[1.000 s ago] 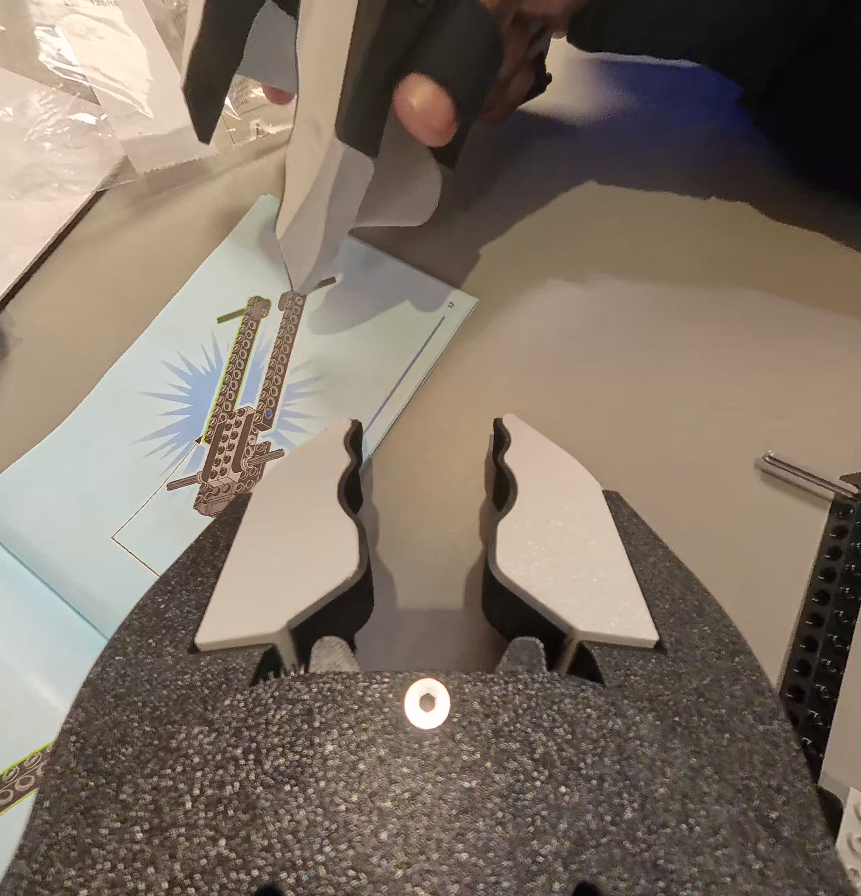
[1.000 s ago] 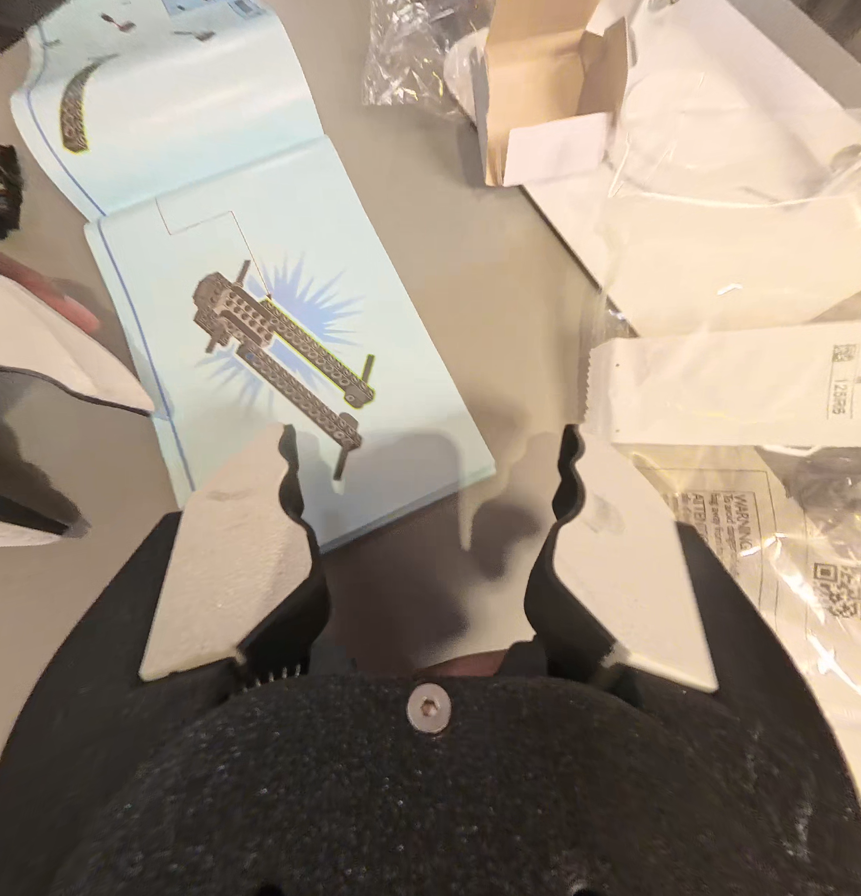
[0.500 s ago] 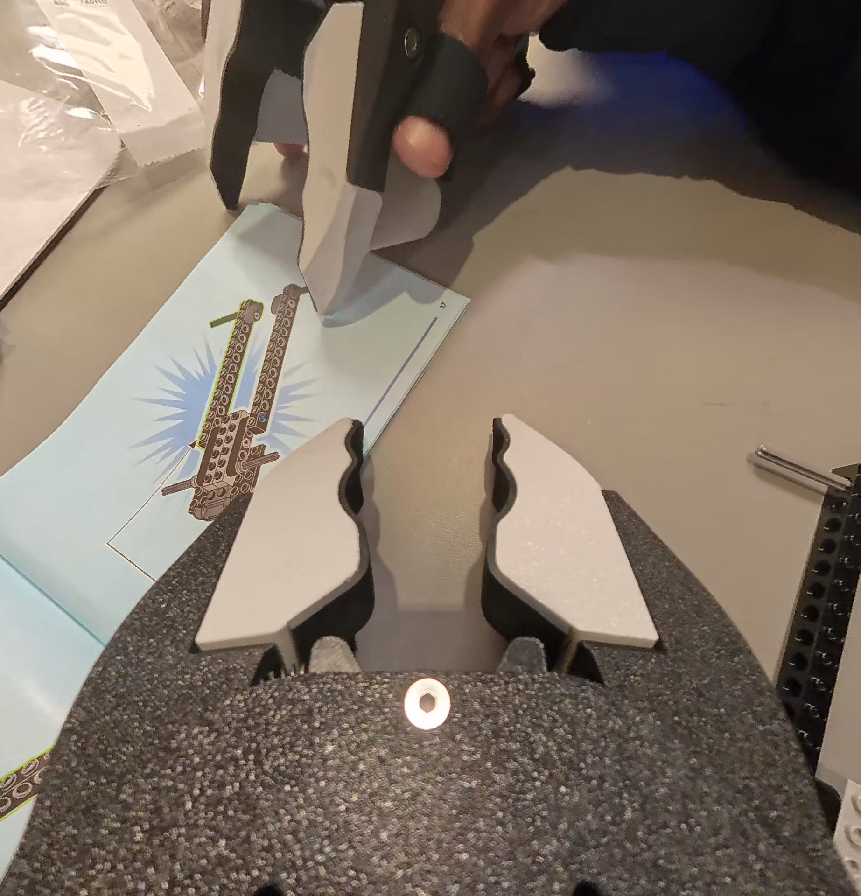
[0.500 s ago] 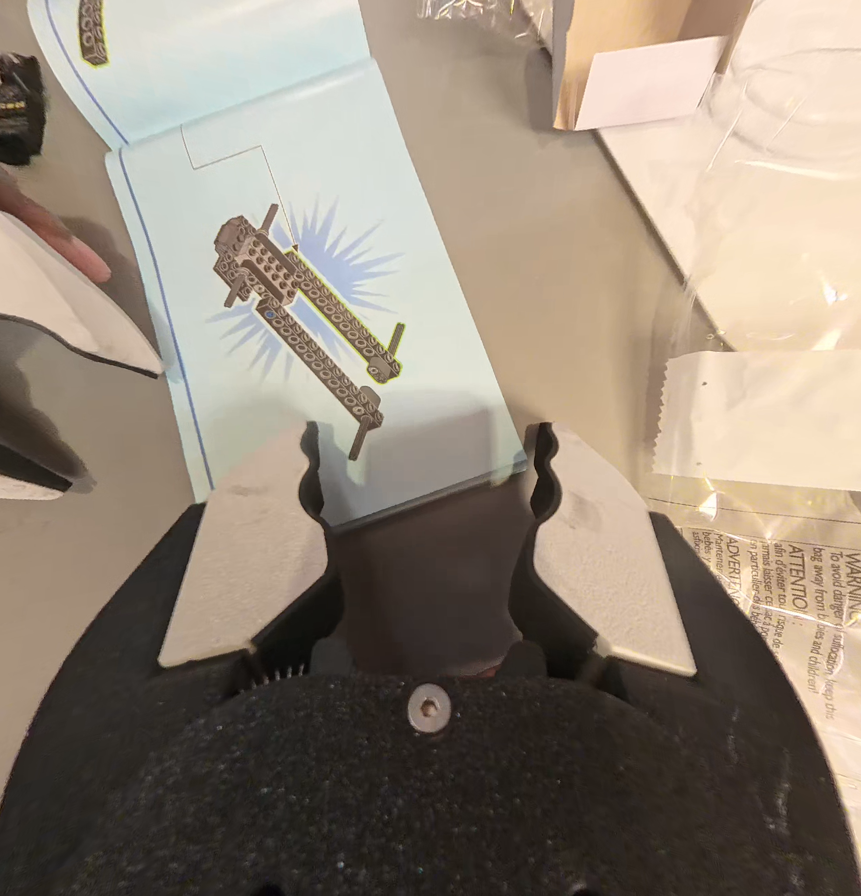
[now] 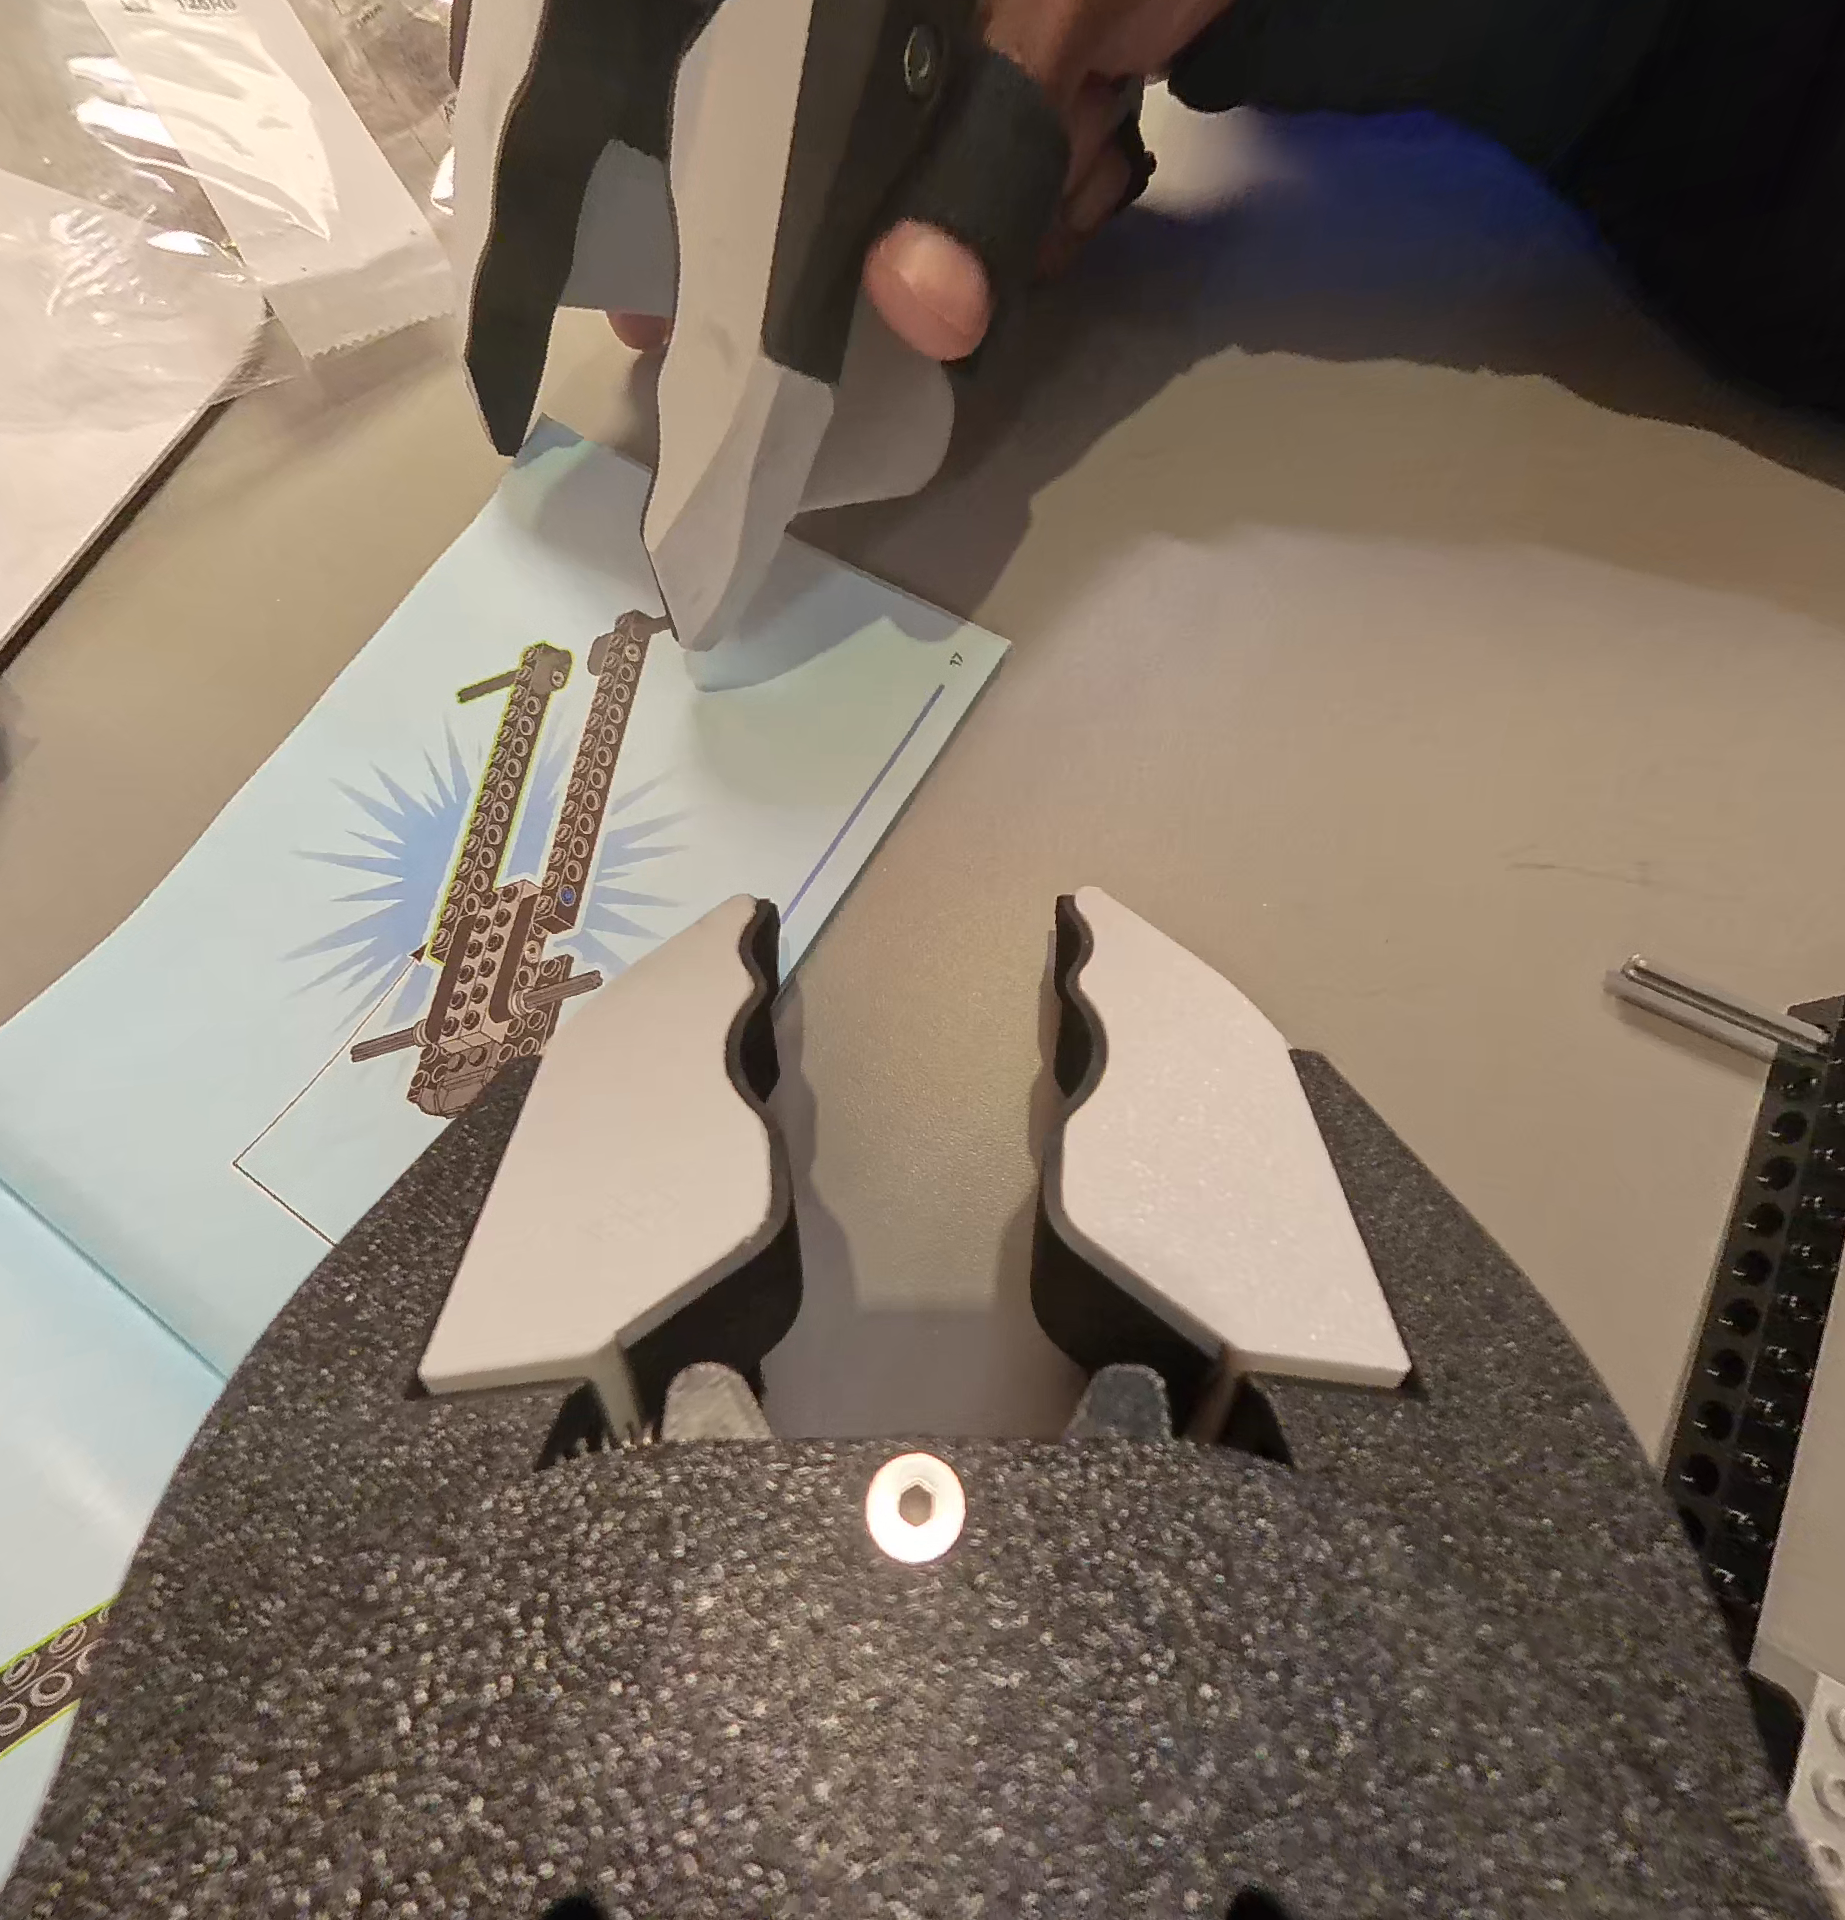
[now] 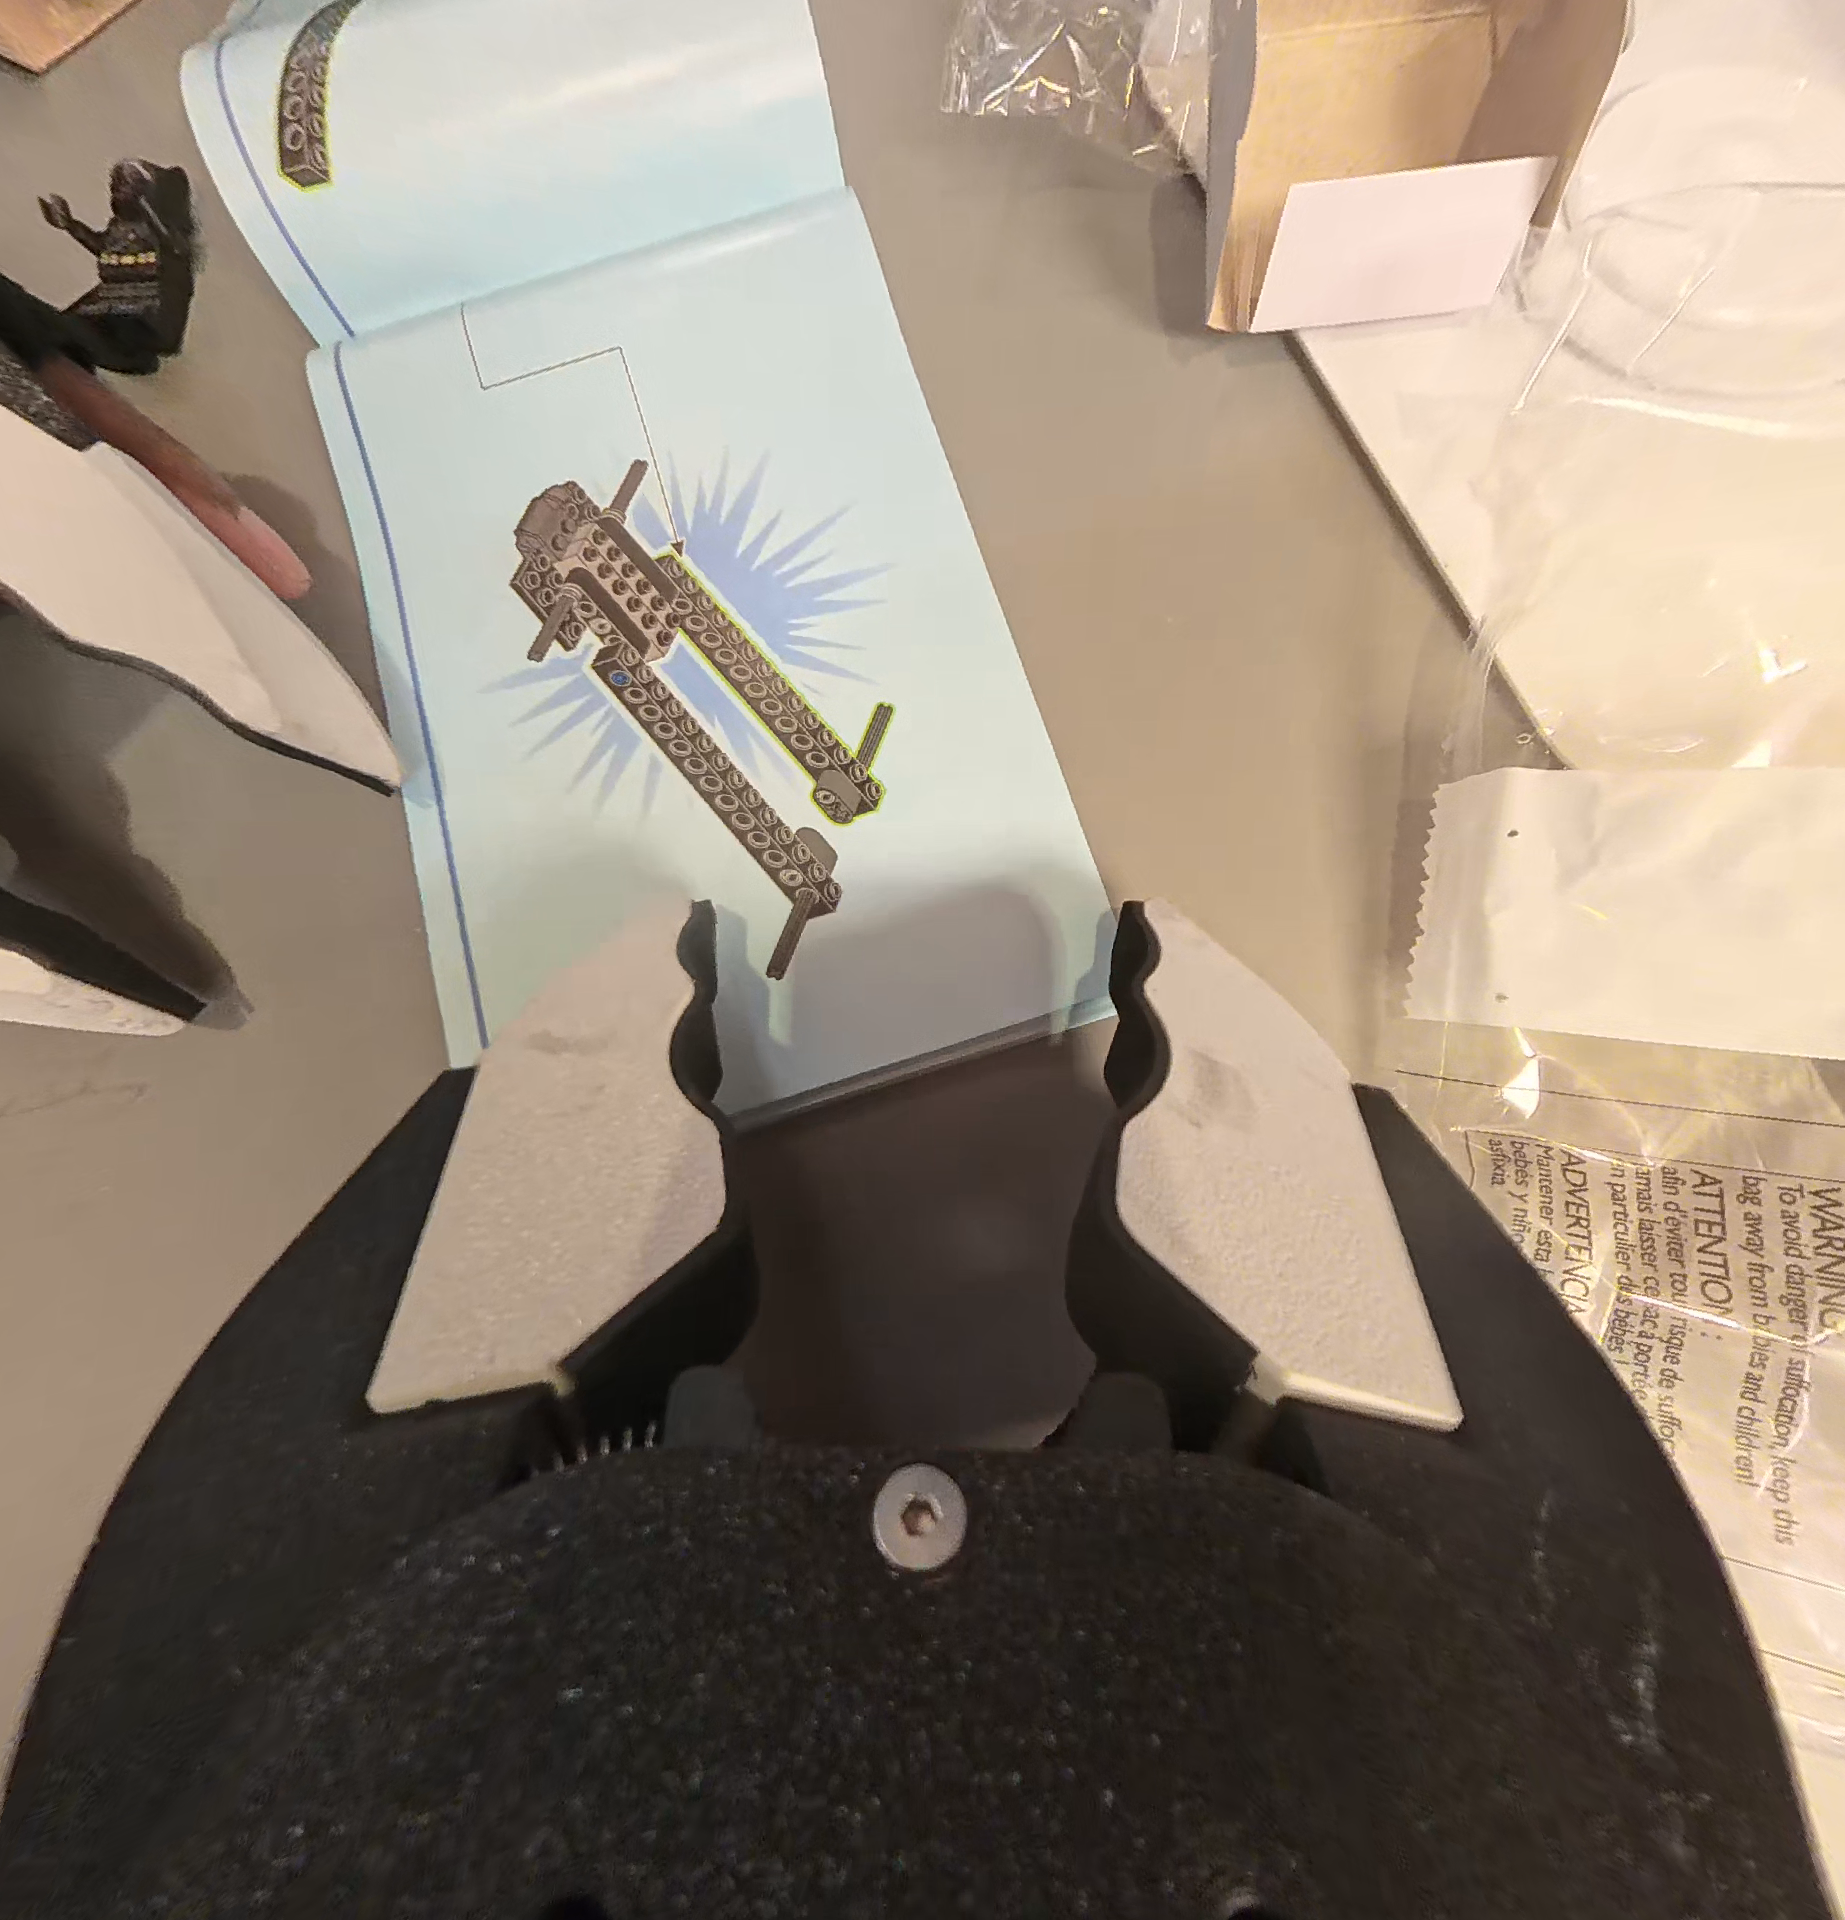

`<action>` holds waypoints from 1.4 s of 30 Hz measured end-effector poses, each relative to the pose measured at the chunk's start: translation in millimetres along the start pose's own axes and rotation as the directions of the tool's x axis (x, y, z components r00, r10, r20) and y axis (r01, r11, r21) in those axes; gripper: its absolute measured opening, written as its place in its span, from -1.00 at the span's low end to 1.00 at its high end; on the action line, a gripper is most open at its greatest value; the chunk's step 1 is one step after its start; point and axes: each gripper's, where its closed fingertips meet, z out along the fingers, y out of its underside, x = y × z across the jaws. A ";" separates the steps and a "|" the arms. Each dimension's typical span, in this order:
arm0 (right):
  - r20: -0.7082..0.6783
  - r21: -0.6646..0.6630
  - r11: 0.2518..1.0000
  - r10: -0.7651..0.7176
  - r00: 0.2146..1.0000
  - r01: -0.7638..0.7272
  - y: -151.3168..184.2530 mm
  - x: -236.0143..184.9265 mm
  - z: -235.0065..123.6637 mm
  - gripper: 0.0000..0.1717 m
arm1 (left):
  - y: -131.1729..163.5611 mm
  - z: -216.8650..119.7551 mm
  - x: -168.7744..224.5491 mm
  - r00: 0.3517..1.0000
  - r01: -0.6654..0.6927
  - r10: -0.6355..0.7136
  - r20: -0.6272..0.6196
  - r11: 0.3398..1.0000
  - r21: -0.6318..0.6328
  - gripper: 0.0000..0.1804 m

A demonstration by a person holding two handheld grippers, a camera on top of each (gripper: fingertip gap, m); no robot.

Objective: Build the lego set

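Two hand-held grippers over an open building-instruction booklet (image 6: 627,436) on a grey table (image 5: 1313,727).

Left gripper (image 5: 913,914): fingers moderately apart with nothing between them, only bare table. Its left fingertip (image 5: 731,935) overlaps the booklet's right edge in the view; whether it touches the paper cannot be told. At 3 o'clock from it lies a black studded beam (image 5: 1770,1278) with a metal pin (image 5: 1707,1008) through its far end.

Right gripper (image 6: 913,920): fingers wide apart and empty, poised over the near edge of the pale blue page, whose printed beam diagram (image 6: 689,686) sits at 11 o'clock. In the left wrist view one right fingertip (image 5: 710,582) comes down onto, or just above, the page near its far corner; contact cannot be confirmed.

Surroundings: clear plastic bags (image 6: 1676,1247) at 3 o'clock of the right gripper, an open cardboard box (image 6: 1344,135) at 1 o'clock, and a small dark figure (image 6: 128,270) at 10 o'clock. Neither gripper has hold of anything; the beam lies untouched.
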 end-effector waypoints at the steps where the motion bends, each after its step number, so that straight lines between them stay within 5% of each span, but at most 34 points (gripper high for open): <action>1: 0.002 0.002 1.000 -0.002 1.000 0.002 -0.3 -0.3 -0.1 -0.15 | 0.0 0.1 -0.1 1.000 0.000 0.000 0.000 1.000 0.000 -0.43; 16: 0.081 0.114 0.993 0.002 0.997 -0.011 -10.3 -8.2 -12.0 -0.24 | 0.0 0.2 -4.5 1.000 0.025 -0.025 0.016 1.000 0.000 -0.43; 25: 0.106 0.126 0.988 0.071 0.992 -0.084 -10.4 -4.2 -15.2 -0.30 | -9.9 0.7 -17.7 0.991 -0.006 0.000 0.131 0.999 0.038 -0.46; 42: 0.159 0.100 0.975 0.184 0.970 -0.201 -5.1 -5.4 -17.8 -0.40 | -9.0 0.9 -17.8 0.994 0.029 -0.033 0.101 0.999 0.041 -0.46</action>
